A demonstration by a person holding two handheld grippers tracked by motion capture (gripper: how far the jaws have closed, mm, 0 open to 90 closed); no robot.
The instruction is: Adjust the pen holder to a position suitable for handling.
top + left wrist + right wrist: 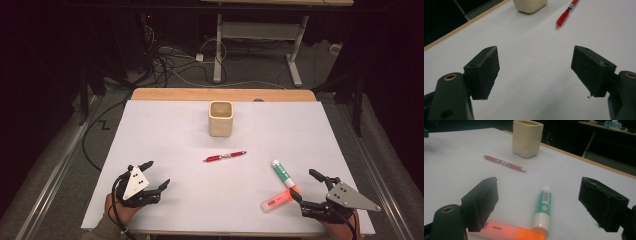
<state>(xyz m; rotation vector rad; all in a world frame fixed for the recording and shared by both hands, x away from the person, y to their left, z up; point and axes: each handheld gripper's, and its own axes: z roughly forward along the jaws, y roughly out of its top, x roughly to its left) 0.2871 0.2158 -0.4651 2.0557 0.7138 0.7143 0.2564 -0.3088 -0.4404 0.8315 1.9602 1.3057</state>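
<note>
From the high view, nothing has been picked up yet. The cream holder cup stands upright near the far middle of the table, and it looks to have nothing in it, though its inside is dim. The red pen lies flat in the middle of the table, well apart from the cup. Toward the near right, the green-and-white glue stick and the orange highlighter lie flat, their ends meeting in a V. The left tongs hover at the near left with jaws spread and nothing between them. The right tongs sit at the near right, also spread, just beside the highlighter.

In the left gripper view, the jaws stand wide apart over bare table. The pen and the cup's base lie ahead, out of reach.

In the right gripper view, the jaws are wide apart, with the glue stick and highlighter lying between and just ahead of them, untouched.

If the work is gathering these items into the cup, all three remain to be lifted, and the right tongs look closest to a first grasp.
</note>
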